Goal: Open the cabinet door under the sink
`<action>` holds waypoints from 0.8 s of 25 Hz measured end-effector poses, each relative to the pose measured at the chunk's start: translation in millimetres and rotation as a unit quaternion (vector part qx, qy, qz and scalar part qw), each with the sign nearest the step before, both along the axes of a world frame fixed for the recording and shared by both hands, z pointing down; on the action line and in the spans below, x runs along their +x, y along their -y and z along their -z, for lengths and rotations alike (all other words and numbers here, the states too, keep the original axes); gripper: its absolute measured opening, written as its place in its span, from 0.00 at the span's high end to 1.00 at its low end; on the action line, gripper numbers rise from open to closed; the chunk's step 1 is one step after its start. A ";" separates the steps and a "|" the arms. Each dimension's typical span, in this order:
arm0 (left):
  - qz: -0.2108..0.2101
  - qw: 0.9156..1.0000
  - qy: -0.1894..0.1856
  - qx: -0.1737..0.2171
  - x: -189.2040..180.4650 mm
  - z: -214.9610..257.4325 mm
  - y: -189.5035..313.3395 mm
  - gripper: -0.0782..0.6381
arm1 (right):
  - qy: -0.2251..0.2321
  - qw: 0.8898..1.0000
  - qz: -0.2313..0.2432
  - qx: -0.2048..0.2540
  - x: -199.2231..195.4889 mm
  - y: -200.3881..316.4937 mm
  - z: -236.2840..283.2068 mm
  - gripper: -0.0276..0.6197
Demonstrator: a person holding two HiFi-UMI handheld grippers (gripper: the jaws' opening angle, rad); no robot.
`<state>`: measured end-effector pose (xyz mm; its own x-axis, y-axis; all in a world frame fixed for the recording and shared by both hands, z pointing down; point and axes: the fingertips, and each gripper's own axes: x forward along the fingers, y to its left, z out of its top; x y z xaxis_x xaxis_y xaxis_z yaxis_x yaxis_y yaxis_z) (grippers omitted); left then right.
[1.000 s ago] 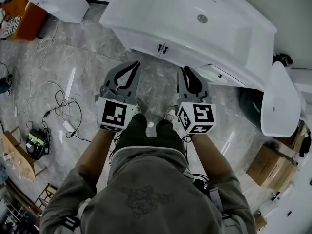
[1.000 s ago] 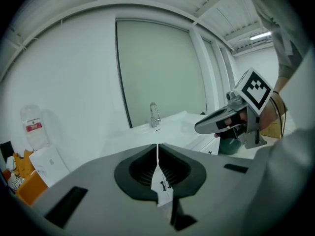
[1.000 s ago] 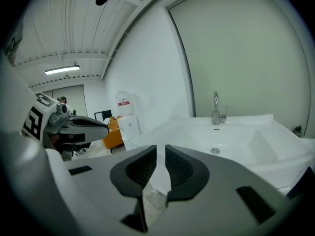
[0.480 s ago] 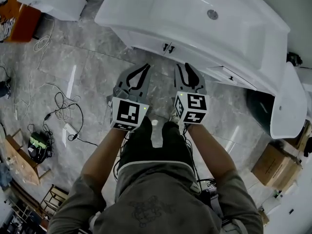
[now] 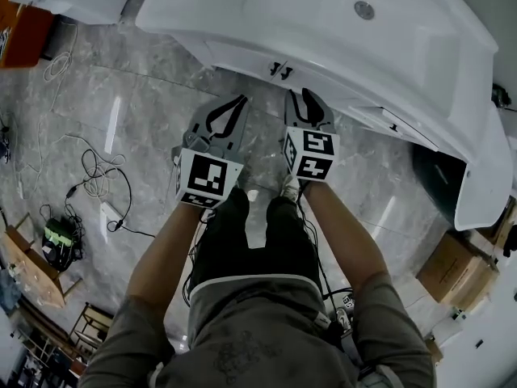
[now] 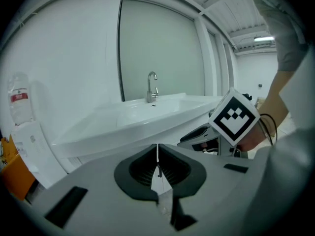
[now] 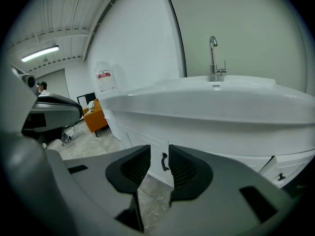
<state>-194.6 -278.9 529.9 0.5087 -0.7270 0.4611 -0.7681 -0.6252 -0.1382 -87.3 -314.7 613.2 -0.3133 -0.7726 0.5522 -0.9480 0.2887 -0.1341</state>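
The white sink (image 5: 323, 23) tops a white cabinet whose two small dark door handles (image 5: 280, 69) sit side by side under its rim. Both doors look closed. My left gripper (image 5: 234, 102) hovers over the floor just short and left of the handles, jaws shut on nothing. My right gripper (image 5: 302, 97) is beside it, a little right of the handles and near the cabinet front. In the right gripper view, the right gripper (image 7: 160, 152) is open by a narrow gap, and one handle (image 7: 164, 162) shows through it, still apart. The left gripper (image 6: 157, 154) points at the sink edge and faucet (image 6: 152, 85).
Grey marble floor lies below. Loose cables (image 5: 97, 176) and a small green-black device (image 5: 58, 241) are on the left. A white fixture (image 5: 485, 168) and a cardboard box (image 5: 456, 265) stand to the right. An orange object (image 5: 20, 31) sits at far left. The person's feet are under the grippers.
The person has stepped closer to the sink. Both grippers have moved forward toward the cabinet handles and drawn nearer to each other.
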 end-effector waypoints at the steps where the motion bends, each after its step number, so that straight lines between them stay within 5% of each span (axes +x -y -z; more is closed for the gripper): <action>1: -0.006 1.000 -0.003 -0.001 1.6 -6.4 1.6 0.86 | 0.003 1.000 -0.004 -0.008 0.8 1.8 -9.9 0.77; 20: 0.005 0.998 0.031 -0.048 -16.6 -136.8 41.0 0.86 | 0.010 0.997 -0.042 -0.061 5.4 55.4 -146.6 0.78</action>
